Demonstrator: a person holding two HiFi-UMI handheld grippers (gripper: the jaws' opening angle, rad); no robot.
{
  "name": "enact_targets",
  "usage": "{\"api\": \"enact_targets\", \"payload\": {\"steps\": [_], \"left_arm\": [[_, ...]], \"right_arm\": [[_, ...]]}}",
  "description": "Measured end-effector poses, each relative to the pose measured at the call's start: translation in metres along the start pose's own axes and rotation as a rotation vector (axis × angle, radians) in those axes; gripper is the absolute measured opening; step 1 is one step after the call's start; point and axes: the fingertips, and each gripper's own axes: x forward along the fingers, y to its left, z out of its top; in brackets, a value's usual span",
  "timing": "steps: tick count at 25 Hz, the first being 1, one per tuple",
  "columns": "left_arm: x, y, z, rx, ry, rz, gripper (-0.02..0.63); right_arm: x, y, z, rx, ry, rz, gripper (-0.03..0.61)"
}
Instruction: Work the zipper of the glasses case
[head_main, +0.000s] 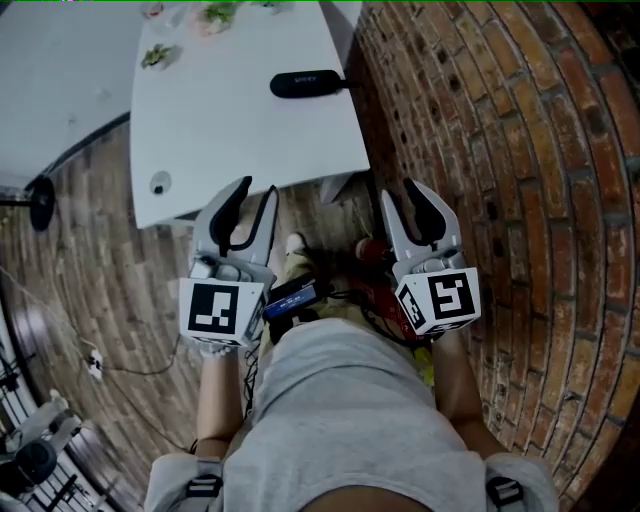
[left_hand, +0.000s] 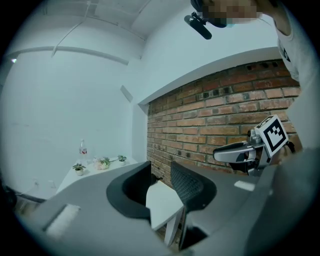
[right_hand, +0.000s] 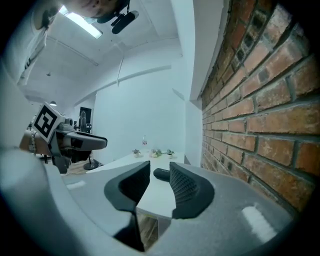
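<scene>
On the counter, at its brick-wall side, lies the case. My left tool and right tool hover short of the counter, half-open and empty. I judge the case light and prone to sliding: I'd pin its shell and pinch the pull.

No readable text (in any view)

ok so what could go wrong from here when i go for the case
The glasses case lies near the edge of the table beside the brick wall; a nudge from the right hand-held gripper could slide it off, or the gripper could hit the bricks. The left hand-held gripper is empty too; unless one pins the case, it may skid.
</scene>
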Motion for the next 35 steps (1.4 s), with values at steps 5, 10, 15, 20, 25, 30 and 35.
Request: {"api": "enact_targets", "payload": {"steps": [5,10,15,20,25,30,35], "left_arm": [[0.029,0.034,0.005,-0.006,-0.009,-0.006,0.123],[0.056,0.063,0.003,-0.003,0.005,-0.025,0.123],[0.077,0.087,-0.001,0.007,0.018,-0.050,0.123],[0.087,0.101,-0.005,0.014,0.024,-0.065,0.123],[0.090,0.103,-0.010,0.021,0.030,-0.078,0.124],[0.092,0.108,-0.016,0.015,0.041,-0.092,0.129],[0.092,0.106,-0.024,0.031,0.048,-0.113,0.132]], "right_arm": [[0.041,-0.005,0.009,-0.016,0.020,-0.006,0.124],[0.078,-0.011,0.013,0.000,0.030,-0.024,0.124],[0.110,-0.015,0.014,0.015,0.043,-0.045,0.124],[0.129,-0.018,0.016,0.016,0.042,-0.059,0.124],[0.135,-0.019,0.014,0.015,0.037,-0.070,0.124],[0.140,-0.016,0.012,0.019,0.055,-0.080,0.124],[0.143,-0.014,0.005,0.024,0.080,-0.079,0.124]]}}
